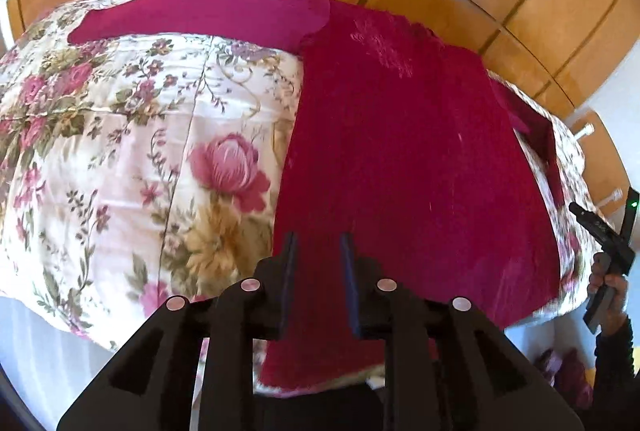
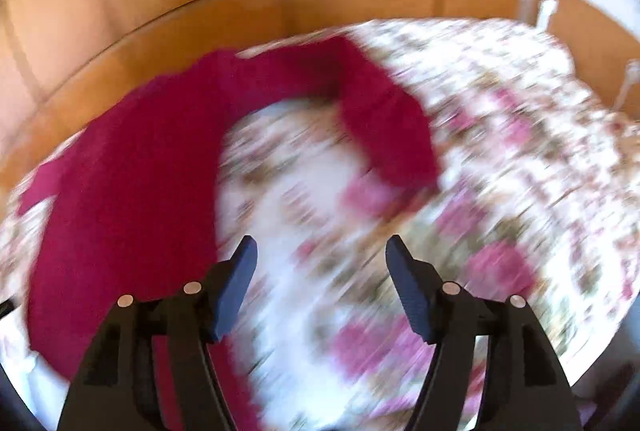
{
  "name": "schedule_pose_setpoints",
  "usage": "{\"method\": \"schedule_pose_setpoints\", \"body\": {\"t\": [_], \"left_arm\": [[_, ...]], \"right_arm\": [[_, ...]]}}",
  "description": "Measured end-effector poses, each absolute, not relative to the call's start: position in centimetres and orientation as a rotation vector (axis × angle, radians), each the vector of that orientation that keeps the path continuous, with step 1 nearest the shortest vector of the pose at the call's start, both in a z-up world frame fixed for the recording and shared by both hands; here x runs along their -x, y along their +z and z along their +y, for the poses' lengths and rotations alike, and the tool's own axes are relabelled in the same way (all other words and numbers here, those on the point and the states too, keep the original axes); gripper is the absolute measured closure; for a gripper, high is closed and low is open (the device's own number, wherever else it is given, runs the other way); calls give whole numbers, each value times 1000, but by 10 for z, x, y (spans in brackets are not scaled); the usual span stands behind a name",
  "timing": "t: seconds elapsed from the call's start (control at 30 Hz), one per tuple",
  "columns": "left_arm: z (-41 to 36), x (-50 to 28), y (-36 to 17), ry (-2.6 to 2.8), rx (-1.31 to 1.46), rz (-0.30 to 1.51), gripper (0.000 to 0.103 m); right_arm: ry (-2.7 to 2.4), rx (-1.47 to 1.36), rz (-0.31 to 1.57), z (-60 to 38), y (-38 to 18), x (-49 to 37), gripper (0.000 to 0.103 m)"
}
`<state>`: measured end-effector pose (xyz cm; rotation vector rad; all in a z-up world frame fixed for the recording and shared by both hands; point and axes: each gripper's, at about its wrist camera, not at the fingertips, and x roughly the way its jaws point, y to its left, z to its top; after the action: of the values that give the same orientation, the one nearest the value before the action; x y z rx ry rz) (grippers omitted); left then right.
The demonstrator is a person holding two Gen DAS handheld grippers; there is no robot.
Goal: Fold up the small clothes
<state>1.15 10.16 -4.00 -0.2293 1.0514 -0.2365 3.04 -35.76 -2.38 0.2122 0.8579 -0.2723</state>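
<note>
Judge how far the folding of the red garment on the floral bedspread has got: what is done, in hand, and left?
Done: the red garment lies spread flat on the floral bedspread, one sleeve stretched out. In hand: nothing; the left gripper hovers over the hem with a gap showing, the right gripper stands open over bare bedspread. Left: no fold shows yet.

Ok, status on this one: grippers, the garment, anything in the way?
Left gripper slightly open over red sweater, not gripping. Right gripper open, empty, over floral bedspread. Sweater flat, sleeves spread, unfolded. Nothing obstructing.
</note>
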Motion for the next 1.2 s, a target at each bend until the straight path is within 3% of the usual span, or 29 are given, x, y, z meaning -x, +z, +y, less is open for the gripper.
{"method": "schedule_pose_setpoints", "body": {"t": [0.1,0.17,0.23,0.43,0.57,0.8,0.83,0.87,0.9,0.93,1.1,1.2], "left_arm": [[88,-18,-38,-242,254,1042,83],[79,-22,-37,-262,261,1042,80],[72,-27,-36,-277,270,1045,62],[51,-33,-38,-330,224,1051,60],[39,-45,-44,-349,228,1081,60],[21,-56,-42,-362,196,1092,60],[19,-58,-43,-358,192,1097,60],[17,-59,-45,-352,190,1104,60],[14,-61,-46,-349,191,1112,60],[13,-61,-47,-347,191,1117,60],[2,-67,-51,-352,177,1126,60],[-5,-74,-56,-358,153,1141,60]], "right_arm": [[-394,-63,852,-364,-41,-65,43],[-438,22,903,-367,-58,-85,73],[-483,80,951,-376,-70,-100,93],[-359,-277,785,-429,4,-74,95],[-362,-494,697,-489,44,-79,95],[-511,-793,680,-614,32,-130,91],[-529,-815,652,-629,32,-136,81],[-506,-841,616,-639,31,-140,38],[-528,-864,601,-648,31,-141,17],[-565,-879,585,-652,32,-139,14],[-528,-942,582,-643,0,-119,20],[-453,-958,662,-624,-30,-122,38]]}}
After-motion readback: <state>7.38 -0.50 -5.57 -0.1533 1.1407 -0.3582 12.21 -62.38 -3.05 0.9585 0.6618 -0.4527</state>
